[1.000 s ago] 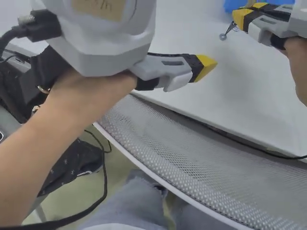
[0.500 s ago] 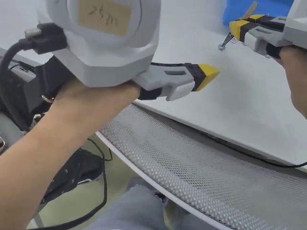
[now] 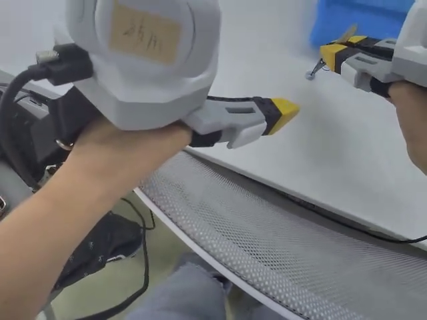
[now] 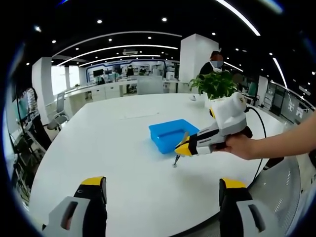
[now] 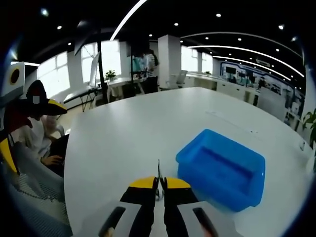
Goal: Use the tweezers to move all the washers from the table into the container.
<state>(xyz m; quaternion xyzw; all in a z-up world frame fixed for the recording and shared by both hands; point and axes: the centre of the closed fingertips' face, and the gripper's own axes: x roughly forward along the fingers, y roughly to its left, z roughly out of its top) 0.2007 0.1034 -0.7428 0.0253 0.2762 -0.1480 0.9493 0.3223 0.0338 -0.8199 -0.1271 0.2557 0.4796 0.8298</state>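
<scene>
Blue open-topped container (image 5: pixel 222 170) upright on white table (image 5: pixel 123 133); thin metal tweezers (image 3: pixel 312 71) clamped in right gripper (image 5: pixel 159 183), tips downward

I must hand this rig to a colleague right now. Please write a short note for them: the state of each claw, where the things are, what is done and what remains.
The left claw is open and holds nothing, over the near part of the white table.
The right claw is shut on the thin metal tweezers, whose tips point down at the table beside the blue rectangular plastic container.
A small grey thing at the tweezers' tip may be a washer; it is too small to be sure.
Done: the tweezers are in hand. The count in the container cannot be told.
Left: probably drop this piece in, then check the table for more.
</scene>
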